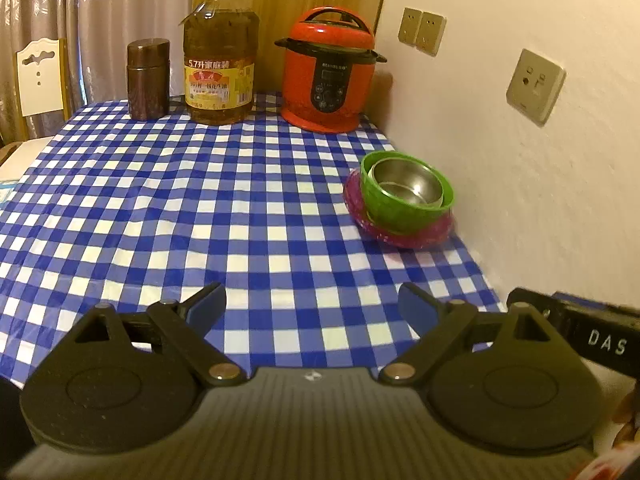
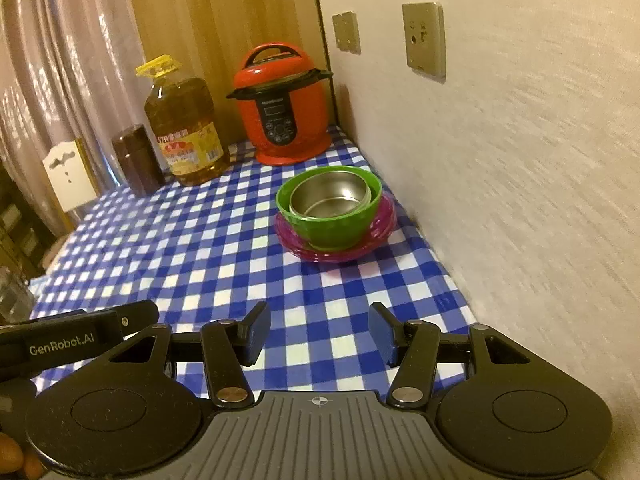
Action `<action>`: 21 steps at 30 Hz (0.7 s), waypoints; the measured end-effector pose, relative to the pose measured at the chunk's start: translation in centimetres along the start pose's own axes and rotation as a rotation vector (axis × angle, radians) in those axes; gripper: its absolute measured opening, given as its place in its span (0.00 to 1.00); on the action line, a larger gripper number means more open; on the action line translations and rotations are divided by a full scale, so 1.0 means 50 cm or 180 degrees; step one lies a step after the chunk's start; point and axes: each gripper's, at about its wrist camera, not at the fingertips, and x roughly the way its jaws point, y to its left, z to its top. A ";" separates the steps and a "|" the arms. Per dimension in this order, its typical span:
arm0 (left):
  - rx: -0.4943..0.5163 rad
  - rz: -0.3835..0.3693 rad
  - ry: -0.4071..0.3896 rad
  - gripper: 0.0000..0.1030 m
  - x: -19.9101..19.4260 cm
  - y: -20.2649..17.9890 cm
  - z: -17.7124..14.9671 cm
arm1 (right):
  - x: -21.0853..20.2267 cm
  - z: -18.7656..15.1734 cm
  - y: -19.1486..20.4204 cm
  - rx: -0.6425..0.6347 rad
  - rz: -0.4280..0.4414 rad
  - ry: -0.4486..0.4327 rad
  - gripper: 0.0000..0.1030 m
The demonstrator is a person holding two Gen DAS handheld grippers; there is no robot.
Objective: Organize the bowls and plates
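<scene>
A steel bowl nests inside a green bowl, and both rest on a stack of pink plates by the wall on the blue checked tablecloth. My left gripper hovers over the cloth near the front edge, open, with nothing between its blue pads. My right gripper is also open and empty, well short of the stack. Part of the other gripper's body shows at the right edge of the left wrist view and the left edge of the right wrist view.
At the table's back stand a red pressure cooker, a large oil bottle and a dark brown canister. A white wall with sockets runs along the right. A chair back stands beyond the left edge.
</scene>
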 end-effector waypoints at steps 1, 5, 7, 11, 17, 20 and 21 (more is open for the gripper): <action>0.0016 0.0010 0.0010 0.89 -0.002 0.000 -0.005 | -0.003 -0.003 0.002 -0.0026 -0.0001 -0.0007 0.53; 0.0042 0.0033 0.0031 0.89 -0.009 0.001 -0.019 | -0.013 -0.011 0.008 -0.0081 0.0014 -0.0008 0.53; 0.0070 0.0063 0.0027 0.90 -0.013 0.000 -0.024 | -0.018 -0.016 0.011 -0.0117 0.0015 -0.0013 0.53; 0.0098 0.0080 -0.0005 0.90 -0.024 -0.003 -0.033 | -0.021 -0.025 0.014 -0.0159 0.0010 -0.0021 0.53; 0.0122 0.0098 -0.0044 0.90 -0.036 -0.007 -0.039 | -0.025 -0.034 0.012 -0.0156 0.0020 -0.0029 0.53; 0.0125 0.0098 -0.0061 0.90 -0.039 -0.008 -0.038 | -0.027 -0.035 0.012 -0.0154 0.0019 -0.0042 0.53; 0.0132 0.0096 -0.0073 0.90 -0.041 -0.008 -0.038 | -0.029 -0.035 0.012 -0.0151 0.0022 -0.0049 0.53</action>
